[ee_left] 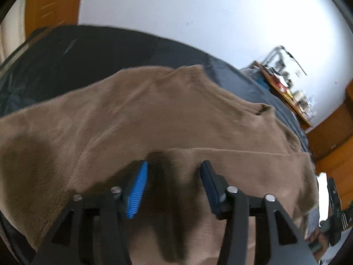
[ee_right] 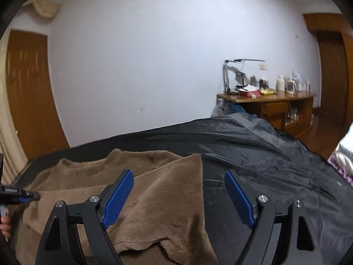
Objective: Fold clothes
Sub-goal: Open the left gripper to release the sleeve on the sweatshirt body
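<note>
A brown fleece garment (ee_left: 154, 110) lies spread on a dark bed cover (ee_left: 88, 55), with one part folded over its near side. My left gripper (ee_left: 174, 163) hangs just above that folded layer. Its jaws stand apart with only flat cloth below them and nothing pinched. In the right wrist view the same garment (ee_right: 158, 198) fills the lower left, its edge ending on the dark cover (ee_right: 264, 165). My right gripper (ee_right: 179, 173) is open wide above that edge and holds nothing. The left gripper (ee_right: 19, 195) shows at the far left, a hand (ee_right: 5, 227) below it.
A wooden desk (ee_right: 264, 101) crowded with small items stands against the white wall beyond the bed. A wooden door (ee_right: 28, 88) is at the left. A shiny silver and pink bag (ee_right: 344, 161) sits at the right edge on the cover.
</note>
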`<state>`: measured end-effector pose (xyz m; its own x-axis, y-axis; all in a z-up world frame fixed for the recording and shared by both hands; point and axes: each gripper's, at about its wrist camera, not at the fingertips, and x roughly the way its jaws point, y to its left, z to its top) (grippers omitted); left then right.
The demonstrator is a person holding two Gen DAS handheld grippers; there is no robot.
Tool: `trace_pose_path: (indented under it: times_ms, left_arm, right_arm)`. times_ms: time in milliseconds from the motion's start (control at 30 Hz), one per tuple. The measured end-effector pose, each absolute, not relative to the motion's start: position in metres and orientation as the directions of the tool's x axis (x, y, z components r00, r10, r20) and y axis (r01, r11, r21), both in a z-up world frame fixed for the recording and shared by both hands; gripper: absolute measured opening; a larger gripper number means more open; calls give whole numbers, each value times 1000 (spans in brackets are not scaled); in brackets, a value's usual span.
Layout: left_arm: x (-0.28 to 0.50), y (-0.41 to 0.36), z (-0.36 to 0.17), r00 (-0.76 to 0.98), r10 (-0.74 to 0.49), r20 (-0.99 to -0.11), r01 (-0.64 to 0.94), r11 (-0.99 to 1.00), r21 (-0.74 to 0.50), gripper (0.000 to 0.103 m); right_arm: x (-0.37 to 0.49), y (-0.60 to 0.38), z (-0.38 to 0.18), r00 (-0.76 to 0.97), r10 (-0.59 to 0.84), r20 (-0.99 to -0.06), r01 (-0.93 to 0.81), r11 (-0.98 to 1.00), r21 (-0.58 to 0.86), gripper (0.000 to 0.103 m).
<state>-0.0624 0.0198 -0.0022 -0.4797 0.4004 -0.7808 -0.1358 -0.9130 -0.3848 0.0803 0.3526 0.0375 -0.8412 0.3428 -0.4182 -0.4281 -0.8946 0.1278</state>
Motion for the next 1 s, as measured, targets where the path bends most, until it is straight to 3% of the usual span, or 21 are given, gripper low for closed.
trace_pose_path:
  times_ms: [167,300,400,467,567,733,1000]
  left_arm:
    - [-60,9,-1,-492,424,-760,-124,-899,-421,63]
    - [-44,3,25,-573,443,-689,-174,-888,-427,64]
    - [-27,7,47,-628,503,-594,-267,-856,-442,79]
    - [-19,18,53,-620,561,-549,-352,-824,-444,81]
    - [-16,42,40,-534,618,-576,-434,-786,-440,81]
    - [-29,61,1,-433,555,-711,-385,-827,-411,81]
    - [-35,57,-4,-412,578,-705,-350,-814,-463,81]
  right_arm:
    - [87,372,33,-826,358,-435,-478,-854,205,86]
    - [93,380,35,-805,412,-428,-533,-818,216,86]
    - [93,378,37,-787,449,-423,-557,-811,177,86]
    - [90,373,37,-778,464,-423,-563,-815,141,86]
    - [81,366,35,-763,478,-435,-561,-824,77,86]
    - [77,356,40,-752,419,-509,-478,-878,-17,86]
    - [99,333,15,-615,396,-682,-291,-918,-271,86]
